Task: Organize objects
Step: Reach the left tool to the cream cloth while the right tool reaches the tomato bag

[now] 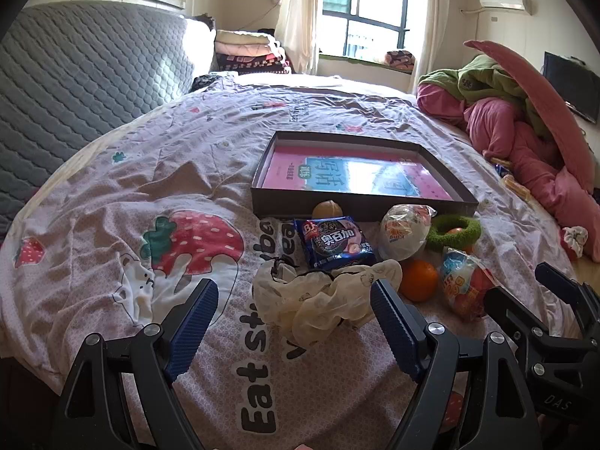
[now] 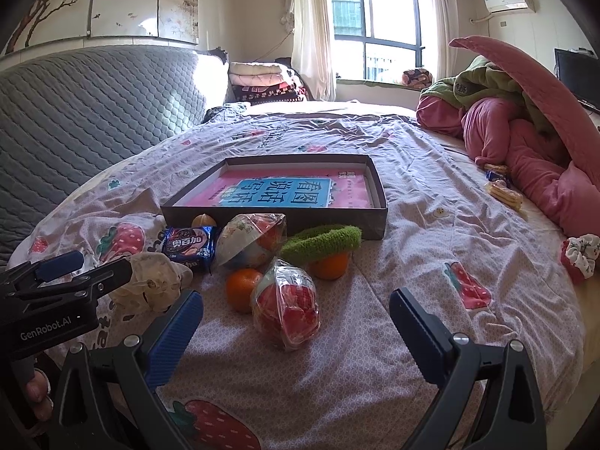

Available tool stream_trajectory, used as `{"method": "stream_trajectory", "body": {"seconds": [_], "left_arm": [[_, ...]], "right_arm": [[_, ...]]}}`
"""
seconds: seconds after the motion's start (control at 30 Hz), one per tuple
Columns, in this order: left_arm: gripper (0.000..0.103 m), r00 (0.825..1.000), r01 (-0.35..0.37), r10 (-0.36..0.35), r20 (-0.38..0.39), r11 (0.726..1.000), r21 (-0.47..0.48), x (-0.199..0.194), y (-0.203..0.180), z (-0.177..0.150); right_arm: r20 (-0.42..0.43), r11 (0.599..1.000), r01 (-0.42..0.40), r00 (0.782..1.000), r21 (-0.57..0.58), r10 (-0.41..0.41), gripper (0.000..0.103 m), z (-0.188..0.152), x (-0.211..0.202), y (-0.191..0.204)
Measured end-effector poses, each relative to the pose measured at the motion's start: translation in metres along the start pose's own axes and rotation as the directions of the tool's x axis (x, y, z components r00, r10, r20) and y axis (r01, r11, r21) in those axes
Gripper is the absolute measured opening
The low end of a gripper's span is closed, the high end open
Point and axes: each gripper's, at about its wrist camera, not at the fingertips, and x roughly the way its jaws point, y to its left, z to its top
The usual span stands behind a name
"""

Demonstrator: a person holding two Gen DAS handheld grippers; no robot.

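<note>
Your left gripper [image 1: 294,322] hovers low over the bed with its blue-padded fingers spread wide, either side of a crumpled cream cloth pouch with a black drawstring [image 1: 318,300], not touching it as far as the view shows. Your right gripper [image 2: 296,333] is just as wide, framing a clear-wrapped red-and-white toy ball [image 2: 287,307] that lies free between the pads.

Under both lies a pale pink strawberry-print bedsheet [image 1: 150,187], with a grey quilted headboard [image 1: 75,75] at left, a window [image 2: 375,26] behind, and a heap of pink and green bedding [image 2: 525,131] at right.

A shallow dark cardboard box lid [image 2: 277,213] sits mid-bed holding a pink-and-blue book [image 2: 285,191]. Before it cluster a blue cookie packet [image 2: 189,247], another wrapped ball [image 2: 247,243], a round orange [image 2: 242,287] and a green fuzzy ring [image 2: 322,242] resting on a second orange [image 2: 330,264].
</note>
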Motion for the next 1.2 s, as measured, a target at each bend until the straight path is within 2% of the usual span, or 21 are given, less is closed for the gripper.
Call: {"method": "stream_trajectory", "body": {"seconds": [0.8,1.2], "left_arm": [[0.084,0.999,-0.017,0.018,-0.031,1.0,0.015,0.014,-0.003,-0.002],[0.084,0.998,-0.038,0.039,-0.052,0.999,0.016,0.027,-0.003,-0.001]], "right_arm": [[-0.055,1.0,-0.011,0.998,-0.005,0.01,0.1,-0.003,0.015,0.004],[-0.087,1.0,-0.009,0.996,0.012,0.01,0.097,-0.004,0.026,0.001]]}}
